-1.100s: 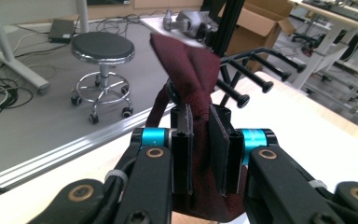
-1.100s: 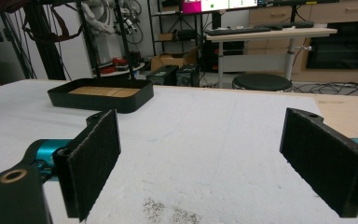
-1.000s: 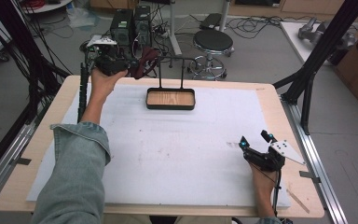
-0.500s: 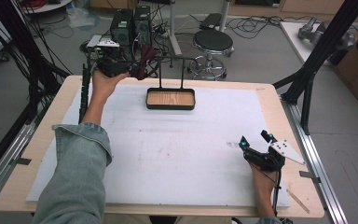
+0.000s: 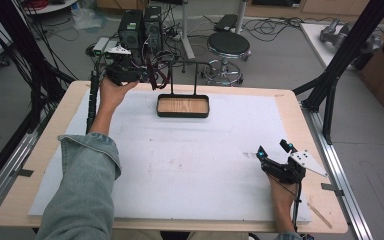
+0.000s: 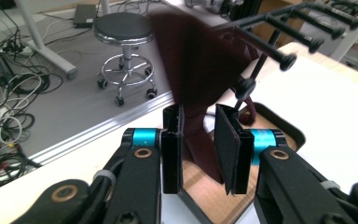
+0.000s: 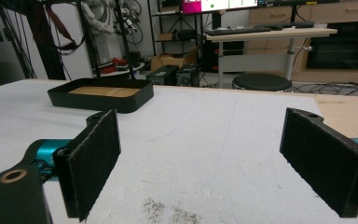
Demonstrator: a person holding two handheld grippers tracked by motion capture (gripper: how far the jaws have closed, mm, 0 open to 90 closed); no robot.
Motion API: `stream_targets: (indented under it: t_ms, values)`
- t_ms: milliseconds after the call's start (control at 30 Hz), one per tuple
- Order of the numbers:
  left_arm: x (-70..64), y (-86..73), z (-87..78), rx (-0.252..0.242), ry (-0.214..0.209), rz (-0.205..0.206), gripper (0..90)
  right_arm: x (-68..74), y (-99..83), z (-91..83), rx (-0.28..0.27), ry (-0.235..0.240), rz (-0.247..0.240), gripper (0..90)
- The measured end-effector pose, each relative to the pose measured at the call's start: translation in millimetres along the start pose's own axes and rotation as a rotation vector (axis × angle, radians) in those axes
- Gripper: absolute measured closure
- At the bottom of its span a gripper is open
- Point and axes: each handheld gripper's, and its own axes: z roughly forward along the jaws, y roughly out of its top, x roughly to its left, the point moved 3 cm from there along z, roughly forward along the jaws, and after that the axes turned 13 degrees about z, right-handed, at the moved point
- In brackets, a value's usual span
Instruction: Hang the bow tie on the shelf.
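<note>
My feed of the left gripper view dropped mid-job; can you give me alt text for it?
The left gripper has its two black fingers set close around a dark maroon cloth that hangs down between them. Just beyond stands a black rack of pegs over a wood-bottomed tray, with a round stool on the floor past the table edge.

A dark red cloth (image 6: 191,79) hangs down in soft folds, pinched near its lower edge between the jaws. It is at about 11 o'clock on the surface, just above the left end of a black stand (image 5: 183,106) with a wooden base.
</note>
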Motion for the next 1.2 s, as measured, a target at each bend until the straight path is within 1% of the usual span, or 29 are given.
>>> stream_targets:
  t_ms: [100, 267, 467, 500, 633, 667, 700, 733, 833, 900, 1000, 1033, 1133, 1200]
  values:
    - [0.1, -1.8, 1.0, 0.004, -0.001, 0.000, 71.6, 0.1, 0.0, 0.0, 0.000, 0.000, 0.000, 11.4]
    - [0.8, -2.9, -1.4, 0.016, 0.005, 0.012, 70.9, -0.2, 0.1, -0.1, -0.001, 0.000, -0.001, 11.4]
    - [1.2, -5.0, -12.4, 0.002, 0.011, 0.026, 68.5, -0.2, 0.1, -0.1, -0.001, -0.001, -0.001, 11.4]
    - [1.2, -5.3, -14.3, -0.003, 0.011, 0.028, 66.7, 0.0, 0.1, -0.1, -0.001, -0.001, -0.001, 11.4]
    - [-0.7, -5.9, -27.1, -0.016, 0.016, 0.048, 64.4, 0.0, 0.1, -0.2, -0.001, -0.003, -0.001, 11.4]
    - [-1.4, -6.0, -30.7, -0.024, 0.013, 0.053, 63.7, 0.1, 0.1, -0.2, -0.001, -0.001, -0.001, 11.4]
    - [-2.8, -6.4, -38.3, -0.041, 0.016, 0.054, 62.3, 0.1, 0.0, -0.2, 0.000, -0.002, -0.001, 11.4]
    - [-2.8, -6.4, -38.3, -0.041, 0.016, 0.054, 61.8, 0.1, 0.0, -0.2, 0.000, -0.002, -0.001, 11.4]
    - [-4.8, -8.1, -51.7, -0.068, 0.019, 0.056, 59.2, 0.0, 0.0, -0.4, 0.000, -0.003, -0.001, 11.4]
    - [-7.1, -9.3, -59.9, -0.086, 0.032, 0.054, 58.0, -0.2, 0.0, -0.4, 0.000, -0.004, -0.002, 11.4]
    - [-8.9, -11.5, -72.3, -0.104, 0.038, 0.054, 54.2, -0.2, -0.1, -0.5, 0.002, -0.006, 0.009, 11.4]
    - [-9.8, -12.2, -76.5, -0.110, 0.040, 0.054, 54.2, -0.2, -0.1, -0.5, 0.002, -0.006, 0.009, 11.4]
    - [-12.3, -15.1, -90.5, -0.130, 0.054, 0.053, 50.2, -0.2, -0.1, -0.5, 0.002, -0.006, 0.003, 11.4]
    - [-14.5, -17.4, -98.4, -0.144, 0.062, 0.046, 50.0, -0.4, 0.0, -0.3, 0.001, -0.005, 0.000, 11.4]
